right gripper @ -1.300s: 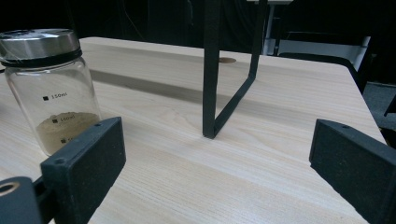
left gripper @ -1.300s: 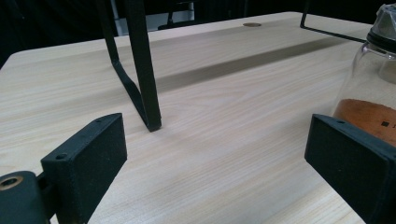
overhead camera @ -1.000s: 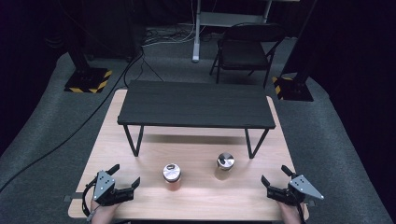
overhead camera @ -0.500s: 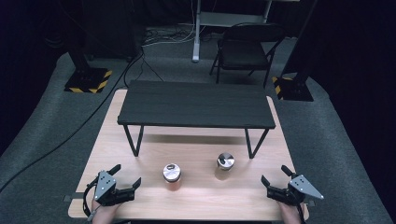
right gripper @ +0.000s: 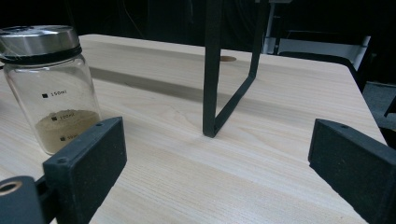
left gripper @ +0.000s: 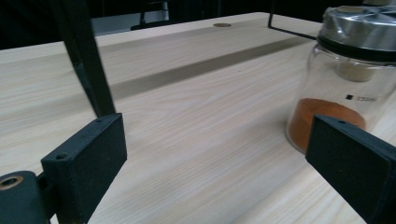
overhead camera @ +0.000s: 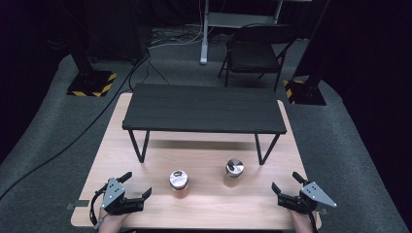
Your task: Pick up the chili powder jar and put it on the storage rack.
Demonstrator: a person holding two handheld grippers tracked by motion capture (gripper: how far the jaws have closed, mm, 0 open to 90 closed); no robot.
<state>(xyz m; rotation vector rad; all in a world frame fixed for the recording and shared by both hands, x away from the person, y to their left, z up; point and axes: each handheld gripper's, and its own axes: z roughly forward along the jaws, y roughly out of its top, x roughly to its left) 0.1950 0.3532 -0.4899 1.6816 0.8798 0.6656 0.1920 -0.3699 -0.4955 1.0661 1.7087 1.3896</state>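
The left gripper (overhead camera: 137,186) at seven o'clock and the right gripper (overhead camera: 283,185) at five o'clock both stand wide open, holding nothing. The glass jar of orange powder (overhead camera: 179,183) and the glass jar of beige powder (overhead camera: 234,172) stand between them on the light wooden table (overhead camera: 209,204).

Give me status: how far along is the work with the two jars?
Nothing looks done yet. The jar of orange powder and the jar of beige powder both stand capped on the table, in front of the black shelf. In hand: nothing; the left gripper and right gripper rest open at the near edge. Left: probably every grasp and move.
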